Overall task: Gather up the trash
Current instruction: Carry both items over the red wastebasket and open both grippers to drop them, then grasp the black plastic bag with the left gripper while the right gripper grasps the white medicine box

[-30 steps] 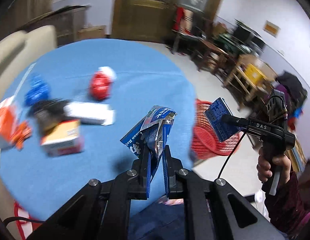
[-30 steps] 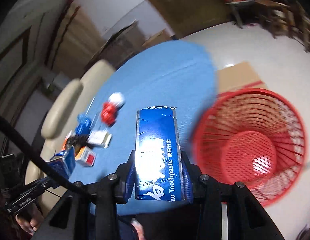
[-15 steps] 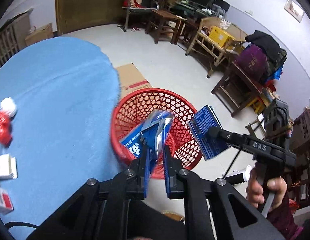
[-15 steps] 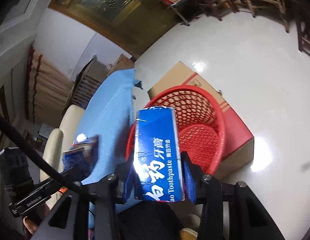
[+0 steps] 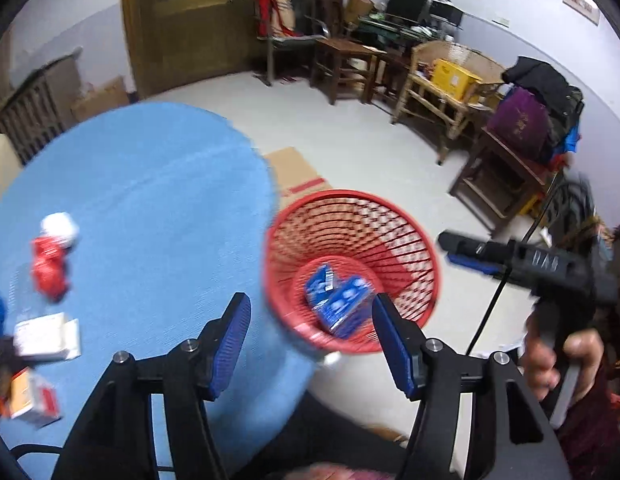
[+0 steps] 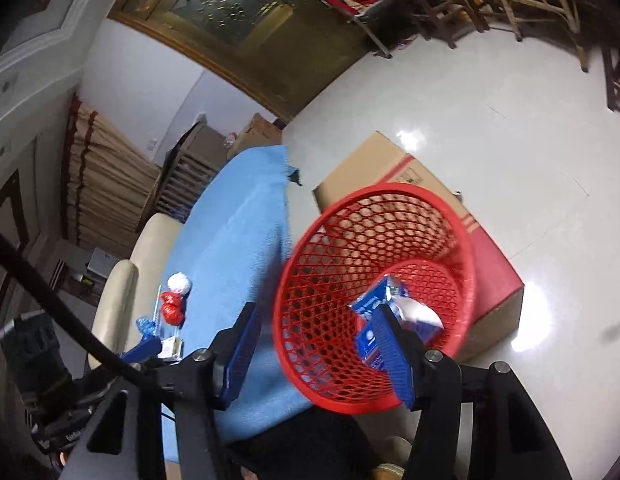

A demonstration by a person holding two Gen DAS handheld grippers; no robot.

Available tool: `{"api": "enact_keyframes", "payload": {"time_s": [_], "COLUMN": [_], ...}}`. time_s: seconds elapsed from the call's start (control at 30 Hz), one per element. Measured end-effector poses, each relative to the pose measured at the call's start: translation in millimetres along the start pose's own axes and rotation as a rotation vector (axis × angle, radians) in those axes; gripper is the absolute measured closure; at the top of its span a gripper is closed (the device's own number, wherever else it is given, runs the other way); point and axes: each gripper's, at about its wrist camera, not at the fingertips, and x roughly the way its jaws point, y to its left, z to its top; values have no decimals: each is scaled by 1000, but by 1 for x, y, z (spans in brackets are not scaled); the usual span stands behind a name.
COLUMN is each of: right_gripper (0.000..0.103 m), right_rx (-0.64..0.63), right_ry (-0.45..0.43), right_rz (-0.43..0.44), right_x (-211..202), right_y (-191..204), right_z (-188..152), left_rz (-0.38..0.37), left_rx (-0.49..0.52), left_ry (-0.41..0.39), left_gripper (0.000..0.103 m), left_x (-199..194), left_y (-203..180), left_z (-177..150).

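a: where is the trash?
b: we see blue packets (image 5: 339, 304) lying in the red basket (image 5: 390, 204), at four o'clock from the blue table (image 5: 150, 184).
a: our tongs?
b: left gripper (image 5: 310, 344) and right gripper (image 6: 318, 354) have just been opening; both gape, empty.

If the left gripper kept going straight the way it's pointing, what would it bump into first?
Probably the red basket: the open left gripper points at its near rim, just past the blue table edge. Depth is unclear.

Blue toothpaste box (image 5: 344, 307) and blue wrapper (image 5: 319, 282) lying tilted inside red mesh basket (image 5: 394, 216), on floor at desk's (image 5: 150, 200) 3 o'clock edge.
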Motion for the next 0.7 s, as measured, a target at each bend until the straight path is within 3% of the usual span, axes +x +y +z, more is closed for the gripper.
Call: {"api": "enact_keyframes", "payload": {"time_s": [0.17,0.47,0.57,0.7], "right_gripper": [41,41,41,41], "right_rx": [-78,-253,-314,-414], "right_ry": [33,188,251,320], "right_rz": [17,53,69,71], "right_x": [9,66,90,126], "right_y": [33,118,149,191], "right_z": [-6,-42,-60,-83], "left_rz": [119,320,354,332], "left_rx": [-85,-416,-489,-555], "left_ry": [-72,-172,-204,-230], "left_gripper": [34,33,30,28], "left_x": [-48,-132,-149,-153], "left_y": [49,182,211,243], "left_z": [-44,-127,-133,-125]}}
